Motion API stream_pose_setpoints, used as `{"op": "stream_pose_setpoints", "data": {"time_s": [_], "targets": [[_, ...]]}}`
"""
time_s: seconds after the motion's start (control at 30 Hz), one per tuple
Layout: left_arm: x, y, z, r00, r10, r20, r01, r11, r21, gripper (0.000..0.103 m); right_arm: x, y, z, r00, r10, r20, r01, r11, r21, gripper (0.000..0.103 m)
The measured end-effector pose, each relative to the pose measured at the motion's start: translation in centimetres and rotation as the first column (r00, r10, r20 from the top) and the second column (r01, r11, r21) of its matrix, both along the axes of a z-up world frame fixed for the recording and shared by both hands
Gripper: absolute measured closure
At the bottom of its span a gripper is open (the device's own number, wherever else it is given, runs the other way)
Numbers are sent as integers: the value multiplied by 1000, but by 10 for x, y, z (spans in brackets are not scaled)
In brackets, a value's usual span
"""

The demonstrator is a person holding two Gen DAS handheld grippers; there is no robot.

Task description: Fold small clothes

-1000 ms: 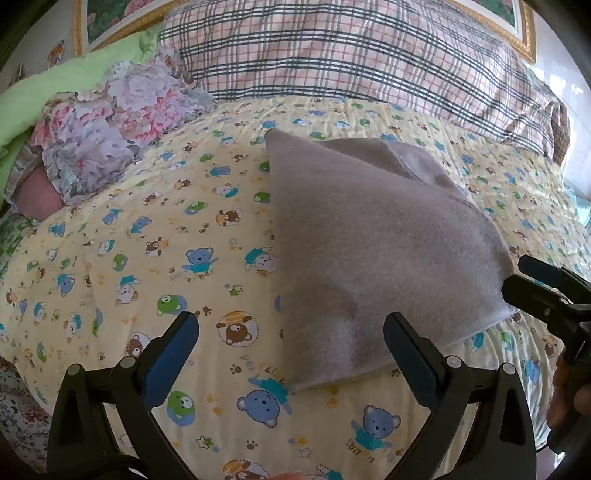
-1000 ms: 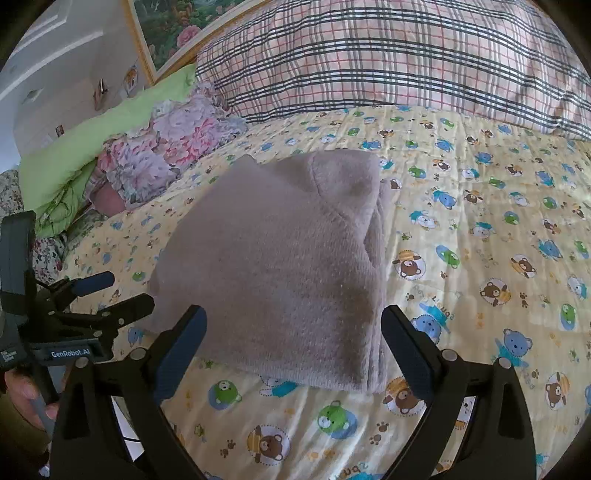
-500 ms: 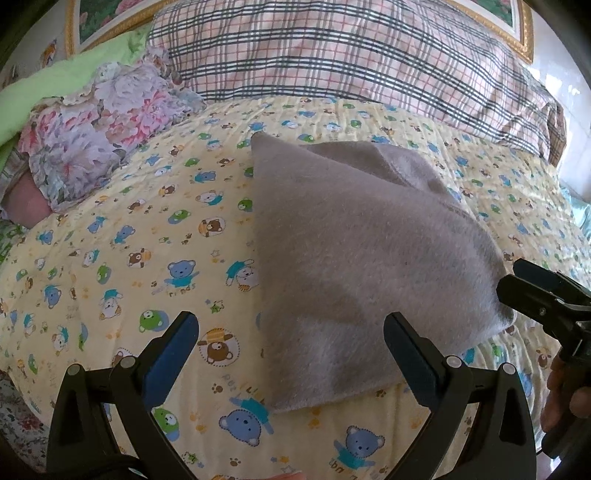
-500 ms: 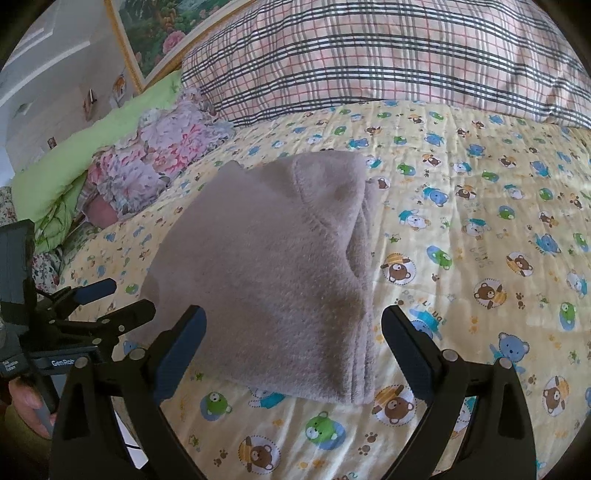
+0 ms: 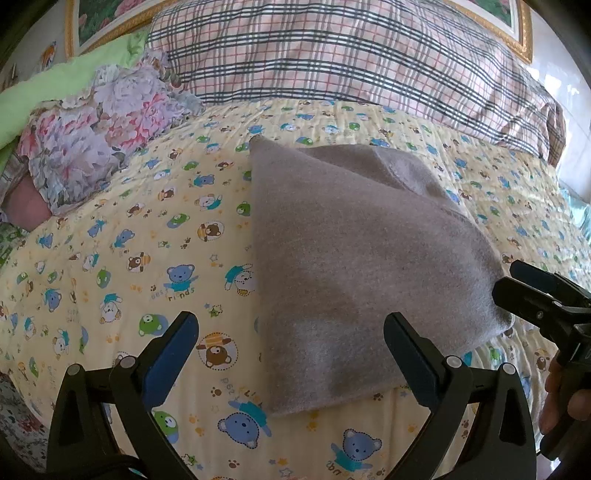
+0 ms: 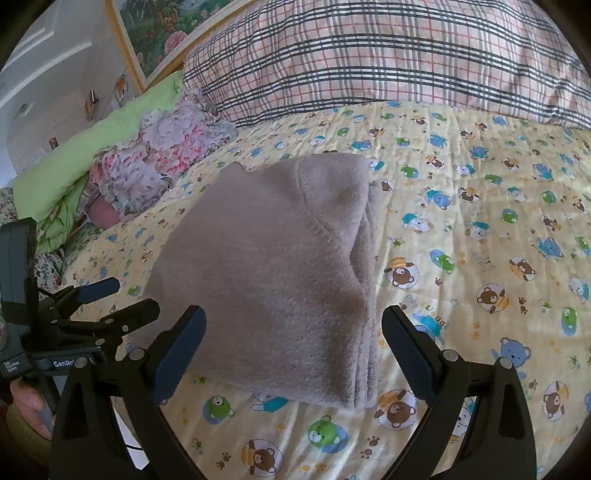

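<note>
A grey-brown knit garment (image 5: 354, 258) lies folded into a flat stack on the bear-print bedspread (image 5: 129, 258); it also shows in the right wrist view (image 6: 273, 273), with its layered fold edges at the right. My left gripper (image 5: 291, 350) is open and empty, just short of the garment's near left corner. My right gripper (image 6: 291, 339) is open and empty at the garment's near edge. Each gripper shows in the other's view: the right gripper (image 5: 532, 291) at the garment's right corner, the left gripper (image 6: 110, 299) at its left corner.
A plaid pillow (image 5: 332, 55) lies across the head of the bed. A floral garment (image 5: 99, 122) and a green quilt (image 6: 92, 147) are piled at the far left. A framed picture (image 6: 159, 26) hangs on the wall behind.
Both grippers have stayed open and empty. Both views have shifted slightly, and the garment lies as before.
</note>
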State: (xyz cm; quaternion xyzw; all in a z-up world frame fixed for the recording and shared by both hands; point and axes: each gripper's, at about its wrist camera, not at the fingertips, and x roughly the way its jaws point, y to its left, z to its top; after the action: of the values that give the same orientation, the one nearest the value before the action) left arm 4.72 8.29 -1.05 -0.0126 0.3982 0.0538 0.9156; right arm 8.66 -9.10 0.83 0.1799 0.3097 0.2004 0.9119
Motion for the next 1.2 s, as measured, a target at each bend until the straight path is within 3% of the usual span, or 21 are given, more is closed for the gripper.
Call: {"op": "stream_pose_setpoints", "data": {"time_s": [1.2], "targets": [[-1,-2,1,1000,-1,3,1,1000,1,2,-2,4,1,1000,3,-6,-3,1000,6,7]]}}
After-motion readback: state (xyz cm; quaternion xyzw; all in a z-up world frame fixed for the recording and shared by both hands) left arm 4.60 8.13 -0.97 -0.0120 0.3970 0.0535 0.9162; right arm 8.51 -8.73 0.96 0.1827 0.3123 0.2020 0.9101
